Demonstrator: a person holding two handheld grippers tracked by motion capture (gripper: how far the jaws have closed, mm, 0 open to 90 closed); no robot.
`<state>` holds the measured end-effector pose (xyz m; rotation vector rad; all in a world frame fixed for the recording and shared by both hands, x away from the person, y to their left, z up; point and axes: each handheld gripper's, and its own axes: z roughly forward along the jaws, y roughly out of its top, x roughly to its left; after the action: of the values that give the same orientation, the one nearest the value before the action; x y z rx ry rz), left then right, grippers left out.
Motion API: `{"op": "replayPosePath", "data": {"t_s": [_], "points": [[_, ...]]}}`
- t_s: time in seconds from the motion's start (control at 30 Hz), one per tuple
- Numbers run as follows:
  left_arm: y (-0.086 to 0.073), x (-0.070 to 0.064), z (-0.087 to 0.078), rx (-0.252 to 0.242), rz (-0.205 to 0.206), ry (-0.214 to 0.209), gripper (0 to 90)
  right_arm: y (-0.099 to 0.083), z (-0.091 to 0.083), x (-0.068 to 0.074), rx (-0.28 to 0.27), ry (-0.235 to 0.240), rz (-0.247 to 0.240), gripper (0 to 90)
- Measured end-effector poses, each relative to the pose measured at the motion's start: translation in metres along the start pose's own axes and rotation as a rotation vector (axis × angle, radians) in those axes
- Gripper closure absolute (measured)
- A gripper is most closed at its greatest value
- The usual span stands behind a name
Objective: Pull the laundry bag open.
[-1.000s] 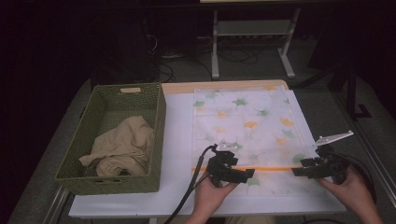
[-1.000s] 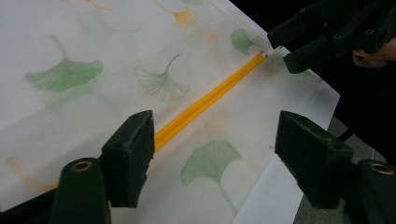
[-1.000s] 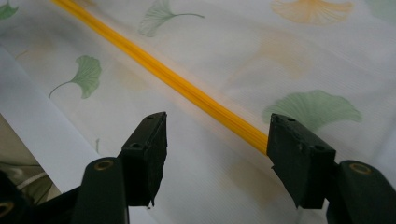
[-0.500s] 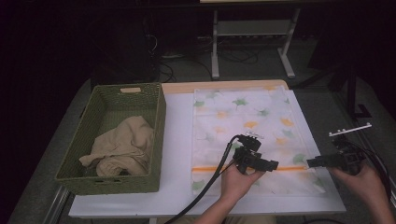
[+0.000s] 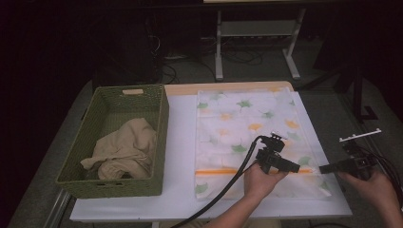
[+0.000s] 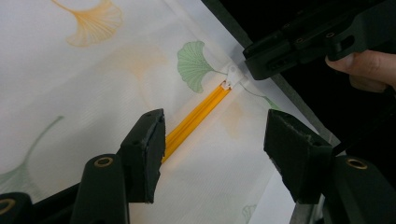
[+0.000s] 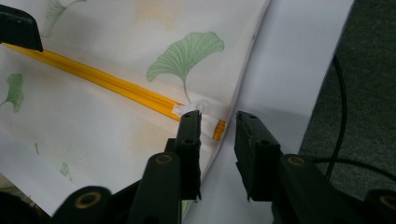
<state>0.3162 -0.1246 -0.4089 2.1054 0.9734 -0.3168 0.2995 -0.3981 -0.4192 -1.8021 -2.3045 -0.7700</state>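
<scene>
White table [image 5: 180, 142] is carrying a floral zip bag [image 5: 247, 123], lying flat at the right side. It looks light, thin and slippery. Both grippers are open: left gripper [image 6: 212, 140] is hovering over the orange zipper [image 6: 196, 119], right gripper [image 7: 217, 135] is reaching the white slider [image 7: 196, 109], probably the best hold.

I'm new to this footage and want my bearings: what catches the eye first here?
A white bag printed with green and orange leaves lies flat mid-table, an orange zip strip crossing its near end. Both tongs work that strip: the left tongs open over it, the right tongs open at its white slider. Left of the bag, a green basket holds beige cloth.
</scene>
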Motion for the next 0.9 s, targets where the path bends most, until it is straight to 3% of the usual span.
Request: {"op": "replayPosePath", "data": {"t_s": [0.13,0.2,0.33,0.4,0.43,0.57,0.7,0.9], "points": [[0.003,0.001,0.007,0.014,-0.013,-0.005,43.2,0.002,0.006,0.000,0.024,0.001,0.008,71.5],[0.005,0.002,0.010,0.012,-0.023,-0.021,44.1,0.004,0.008,0.000,0.034,-0.025,0.009,70.6],[0.006,0.008,0.018,0.028,-0.040,-0.054,52.3,0.006,0.011,0.002,0.039,-0.025,0.006,70.8],[0.006,0.010,0.021,0.035,-0.045,-0.062,57.8,0.007,0.013,0.005,0.040,-0.030,-0.003,73.6],[0.006,0.013,0.028,0.048,-0.058,-0.086,61.3,0.007,0.013,0.005,0.041,-0.032,-0.002,73.9],[0.006,0.018,0.041,0.058,-0.084,-0.115,66.1,0.007,0.015,0.005,0.037,-0.030,-0.006,79.4],[0.006,0.021,0.049,0.062,-0.114,-0.138,66.5,0.006,0.016,0.006,0.034,-0.014,-0.029,83.8],[0.005,0.027,0.054,0.066,-0.146,-0.202,68.4,0.007,0.003,0.024,-0.011,-0.003,-0.119,84.8]]}}
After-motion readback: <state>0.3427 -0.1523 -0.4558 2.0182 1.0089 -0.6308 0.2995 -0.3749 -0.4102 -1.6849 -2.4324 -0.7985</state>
